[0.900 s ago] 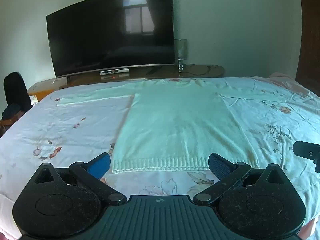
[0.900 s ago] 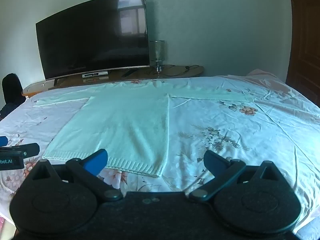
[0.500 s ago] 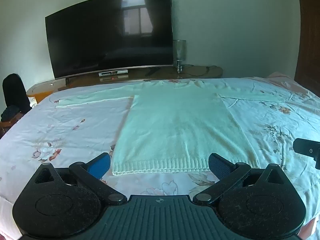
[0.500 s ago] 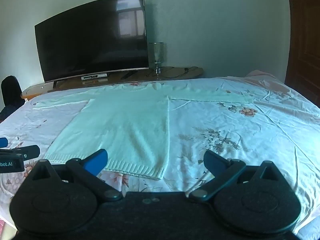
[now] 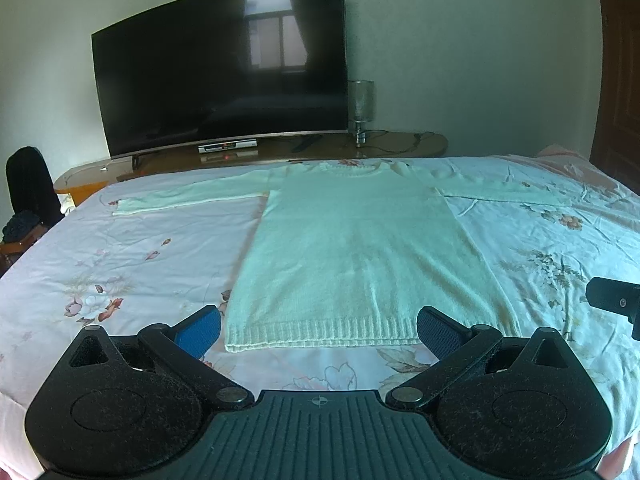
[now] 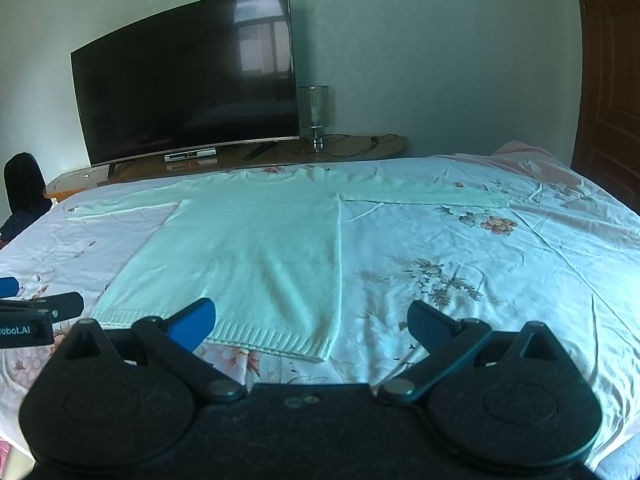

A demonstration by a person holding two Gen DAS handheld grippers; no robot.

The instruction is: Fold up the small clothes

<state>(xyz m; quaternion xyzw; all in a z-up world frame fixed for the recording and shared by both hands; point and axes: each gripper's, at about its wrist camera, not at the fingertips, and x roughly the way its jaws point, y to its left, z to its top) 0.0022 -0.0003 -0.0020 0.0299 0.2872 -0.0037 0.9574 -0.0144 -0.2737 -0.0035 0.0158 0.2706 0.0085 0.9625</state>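
We see a bed [image 5: 120, 264] w/ pale floral sheet [image 6: 460, 264], lightly creased on the right side. Directly on it: one pale knit sweater [image 5: 360, 248], laid flat, hem twd us, neck at far edge. Both sleeves [image 5: 180, 200] spread straight out to the sides. Pinkish fabric [image 6: 528, 160] bunched at far right corner; can't tell what it is.

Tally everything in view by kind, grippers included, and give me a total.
Sweater: 1, spread flat
Bed sheet: 1
Grippers: 2, left gripper and right gripper, both open and holding nothing
Television: 1
Table lamp: 1
Set-top box: 1
TV stand: 1
Total: 8
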